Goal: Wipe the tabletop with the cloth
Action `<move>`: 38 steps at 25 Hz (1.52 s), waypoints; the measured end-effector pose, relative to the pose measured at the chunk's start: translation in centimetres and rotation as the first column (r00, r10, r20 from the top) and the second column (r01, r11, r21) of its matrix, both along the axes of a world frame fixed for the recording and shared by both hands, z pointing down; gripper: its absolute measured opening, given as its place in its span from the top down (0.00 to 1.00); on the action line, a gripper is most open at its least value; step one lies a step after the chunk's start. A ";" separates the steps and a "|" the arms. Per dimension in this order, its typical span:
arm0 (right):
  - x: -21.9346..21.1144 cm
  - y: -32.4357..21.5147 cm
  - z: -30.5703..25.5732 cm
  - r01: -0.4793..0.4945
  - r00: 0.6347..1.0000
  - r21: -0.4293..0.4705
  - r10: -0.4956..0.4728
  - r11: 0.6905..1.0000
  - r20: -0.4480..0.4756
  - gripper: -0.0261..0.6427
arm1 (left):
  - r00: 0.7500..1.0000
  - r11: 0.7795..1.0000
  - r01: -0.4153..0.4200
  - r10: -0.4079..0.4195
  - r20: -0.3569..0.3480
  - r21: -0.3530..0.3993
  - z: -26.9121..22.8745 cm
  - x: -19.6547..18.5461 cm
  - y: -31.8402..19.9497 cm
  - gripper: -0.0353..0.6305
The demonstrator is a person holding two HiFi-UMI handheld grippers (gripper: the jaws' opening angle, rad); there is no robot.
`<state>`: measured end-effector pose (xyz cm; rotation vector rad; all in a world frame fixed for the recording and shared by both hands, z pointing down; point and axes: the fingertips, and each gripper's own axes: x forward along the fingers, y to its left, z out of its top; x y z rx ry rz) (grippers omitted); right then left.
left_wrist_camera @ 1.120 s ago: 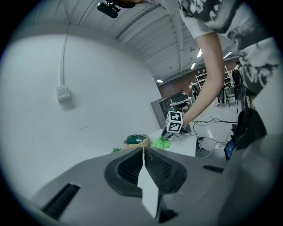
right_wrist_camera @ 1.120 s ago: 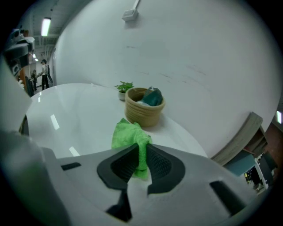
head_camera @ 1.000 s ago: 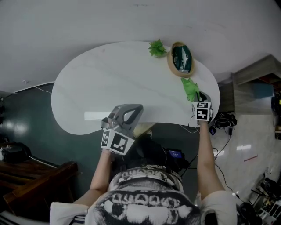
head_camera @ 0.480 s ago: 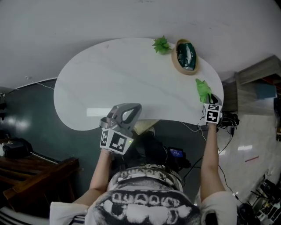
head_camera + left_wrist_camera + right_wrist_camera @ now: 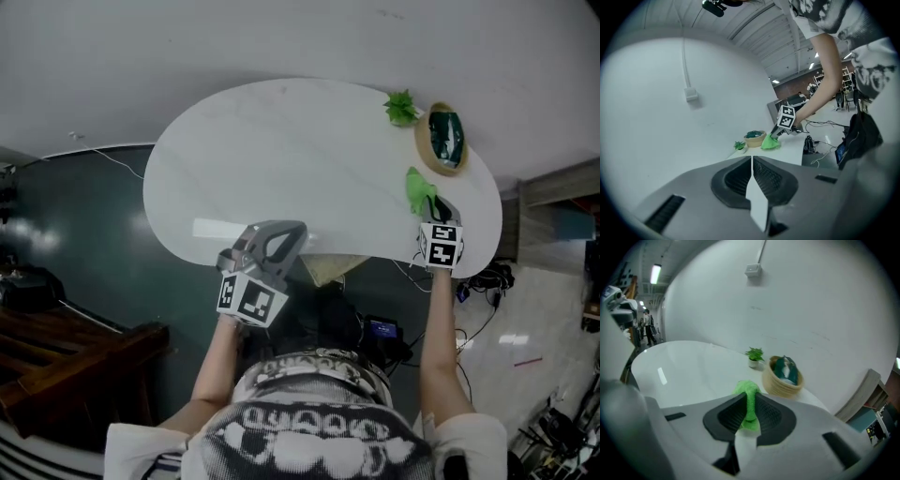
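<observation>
I take the woven basket (image 5: 445, 141) as my mark. A small potted plant (image 5: 401, 107) stands just left of it, and the wall (image 5: 281, 37) is close behind both, so I cannot pass there. My right gripper (image 5: 429, 202), pinching the green cloth (image 5: 417, 187), sits just in front of the basket, with little room. Left of the basket, past the plant, the white tabletop (image 5: 272, 159) is bare and wide open.

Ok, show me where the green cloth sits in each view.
Head view: green cloth at the right side of the table, near the woven basket.
Left gripper view: cloth small, just right of centre.
Right gripper view: cloth lower centre, clamped in the right tool.
Shared landmark: the woven basket beside the cloth.
</observation>
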<state>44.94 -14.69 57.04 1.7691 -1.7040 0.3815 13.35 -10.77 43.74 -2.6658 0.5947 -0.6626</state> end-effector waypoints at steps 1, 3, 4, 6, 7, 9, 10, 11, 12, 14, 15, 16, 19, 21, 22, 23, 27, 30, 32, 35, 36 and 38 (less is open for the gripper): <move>-2.6 -0.7 -0.2 0.024 1.000 0.005 -0.024 1.000 0.009 0.88 | 1.000 1.000 0.005 -0.005 -0.001 0.000 0.0 -1.5 -0.2 0.93; -8.2 -2.3 -0.4 0.086 0.996 0.015 -0.086 0.996 0.026 0.88 | 1.000 1.000 0.024 -0.024 -0.001 0.002 -0.1 -4.8 -0.8 0.93; -11.2 -3.3 -0.5 0.126 0.991 0.020 -0.126 0.992 0.034 0.88 | 0.999 0.999 0.040 -0.040 0.000 0.003 -0.1 -6.5 -1.1 0.93; -17.4 -5.3 -0.4 0.211 0.976 0.030 -0.213 0.977 0.047 0.88 | 0.997 0.997 0.079 -0.079 0.004 0.009 -0.1 -10.1 -1.7 0.93; -20.5 -6.2 -0.4 0.251 0.966 0.034 -0.253 0.967 0.053 0.88 | 0.995 0.995 0.098 -0.098 0.008 0.012 0.0 -11.9 -1.9 0.93; -26.6 -7.8 -0.4 0.323 0.943 0.041 -0.325 0.946 0.068 0.88 | 0.991 0.991 0.136 -0.136 0.016 0.017 0.2 -15.6 -2.3 0.93; -29.7 -8.4 -0.5 0.356 0.930 0.046 -0.359 0.933 0.078 0.88 | 0.987 0.987 0.157 -0.157 0.021 0.017 0.4 -17.5 -2.5 0.93; -32.7 -9.0 -0.5 0.387 0.916 0.053 -0.391 0.920 0.090 0.88 | 0.983 0.984 0.179 -0.180 0.027 0.018 0.5 -19.3 -2.6 0.93; -35.7 -9.6 -0.7 0.417 0.901 0.063 -0.422 0.907 0.102 0.88 | 0.978 0.979 0.204 -0.205 0.033 0.017 0.6 -21.2 -2.7 0.93; -41.6 -10.5 -0.9 0.478 0.866 0.084 -0.485 0.874 0.125 0.88 | 0.965 0.966 0.258 -0.259 0.044 0.017 0.8 -24.8 -2.8 0.93; -44.6 -10.8 -1.0 0.508 0.846 0.093 -0.516 0.856 0.136 0.88 | 0.957 0.958 0.286 -0.287 0.048 0.016 0.9 -26.6 -2.7 0.93; -47.5 -11.0 -1.0 0.537 0.825 0.100 -0.546 0.838 0.147 0.88 | 0.948 0.949 0.314 -0.314 0.052 0.014 1.0 -28.4 -2.6 0.93; -55.1 -10.8 -0.8 0.614 0.762 0.111 -0.623 0.782 0.177 0.88 | 0.918 0.921 0.390 -0.390 0.067 0.008 1.4 -33.1 -2.1 0.93; -59.1 -10.1 -0.6 0.656 0.722 0.112 -0.664 0.746 0.192 0.88 | 0.898 0.900 0.435 -0.434 0.071 0.005 1.6 -35.6 -1.8 0.93; -60.8 -9.6 -0.5 0.675 0.704 0.111 -0.682 0.729 0.200 0.88 | 0.888 0.890 0.455 -0.454 0.070 0.002 1.7 -36.6 -1.6 0.93; -62.3 -9.0 -0.3 0.692 0.686 0.110 -0.697 0.714 0.208 0.88 | 0.879 0.881 0.474 -0.473 0.068 -0.002 1.8 -37.5 -1.4 0.93; -66.1 -6.7 1.2 0.742 0.637 0.077 -0.736 0.666 0.227 0.88 | 0.856 0.858 0.514 -0.512 0.070 -0.016 2.5 -39.7 -0.7 0.93; -66.3 -5.6 2.9 0.747 0.641 0.031 -0.731 0.664 0.232 0.88 | 0.862 0.863 0.504 -0.502 0.075 -0.017 3.1 -39.9 -0.7 0.93; -65.3 -5.3 4.0 0.729 0.664 0.005 -0.709 0.685 0.238 0.88 | 0.875 0.876 0.482 -0.479 0.072 -0.024 3.1 -39.1 -0.9 0.93; -63.0 -5.4 5.0 0.695 0.699 -0.014 -0.672 0.719 0.244 0.88 | 0.899 0.900 0.435 -0.433 0.063 -0.029 3.0 -37.2 -1.6 0.93; -62.0 -5.4 5.2 0.683 0.712 -0.020 -0.659 0.730 0.242 0.88 | 0.908 0.909 0.416 -0.414 0.063 -0.026 3.0 -36.5 -1.8 0.93; -59.7 -5.2 5.4 0.654 0.739 -0.033 -0.630 0.755 0.237 0.88 | 0.926 0.927 0.374 -0.372 0.065 -0.020 3.2 -34.9 -2.2 0.93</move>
